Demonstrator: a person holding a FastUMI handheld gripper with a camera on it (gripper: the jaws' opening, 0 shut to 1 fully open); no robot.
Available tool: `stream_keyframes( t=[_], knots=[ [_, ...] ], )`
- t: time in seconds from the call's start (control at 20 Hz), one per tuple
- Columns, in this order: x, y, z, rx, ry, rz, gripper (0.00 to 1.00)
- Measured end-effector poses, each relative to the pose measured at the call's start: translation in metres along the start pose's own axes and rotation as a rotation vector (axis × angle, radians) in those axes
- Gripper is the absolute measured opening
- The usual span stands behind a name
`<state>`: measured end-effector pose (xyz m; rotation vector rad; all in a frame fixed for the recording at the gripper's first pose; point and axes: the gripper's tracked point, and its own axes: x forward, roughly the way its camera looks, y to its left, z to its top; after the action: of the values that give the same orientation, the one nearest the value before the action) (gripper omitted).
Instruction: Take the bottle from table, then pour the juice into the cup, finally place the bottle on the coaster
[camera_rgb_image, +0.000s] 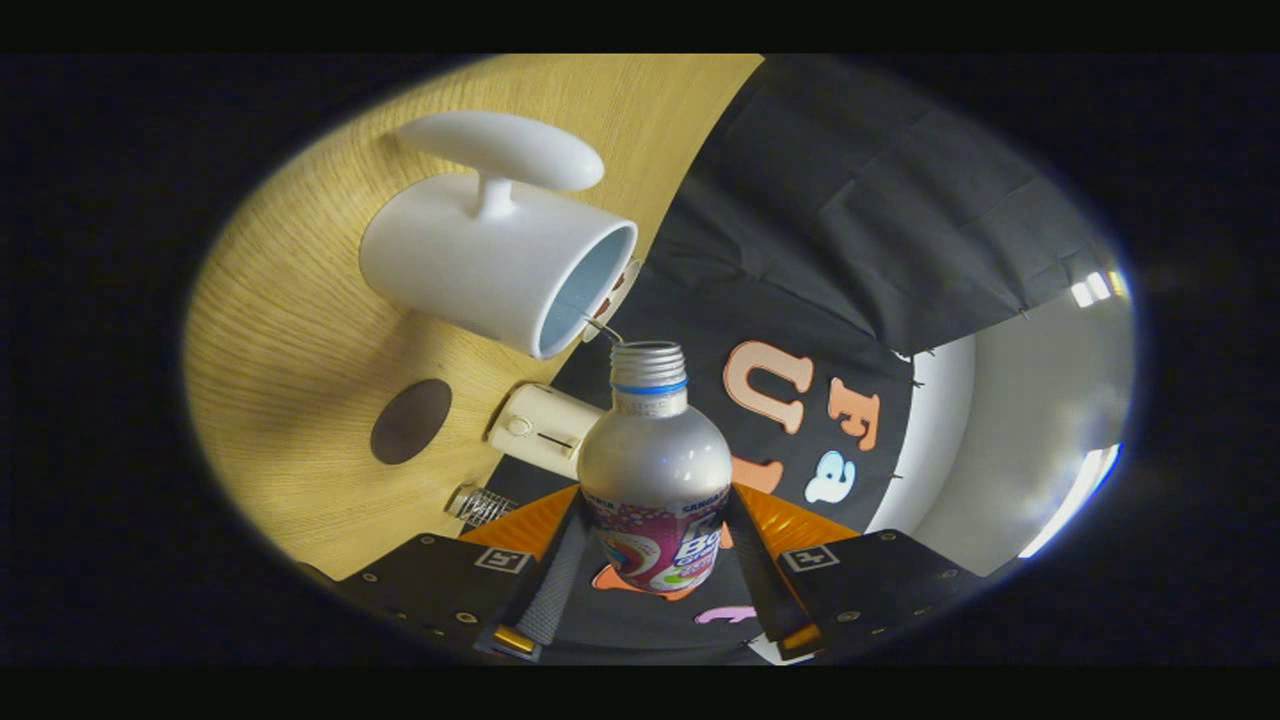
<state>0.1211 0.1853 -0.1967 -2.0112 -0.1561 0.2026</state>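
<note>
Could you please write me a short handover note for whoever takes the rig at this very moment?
Tongs: shut on the bottle, gripping its lower body; cap off, neck open.
The view is rolled over, so the bottle is tipped with its mouth next to the rim of the white cup, which stands on the wooden table.
The dark round coaster lies bare on the table, beside the cup. A small cream object and the cap lie near the table edge.
Done: bottle picked up, brought to the cup.
Left: finish the pour, then stand the bottle on the coaster.
</note>
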Motion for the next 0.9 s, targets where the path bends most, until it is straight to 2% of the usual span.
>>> stream_keyframes(
  t=[0.45, 0.75, 0.9],
  knots=[
    [-0.002, 0.013, 0.008, 0.068, -0.012, 0.066, 0.76],
    [-0.003, 0.025, 0.017, 0.308, -0.001, 0.157, 0.76],
    [-0.003, 0.018, 0.012, 0.427, 0.019, 0.166, 0.76]
  ],
)
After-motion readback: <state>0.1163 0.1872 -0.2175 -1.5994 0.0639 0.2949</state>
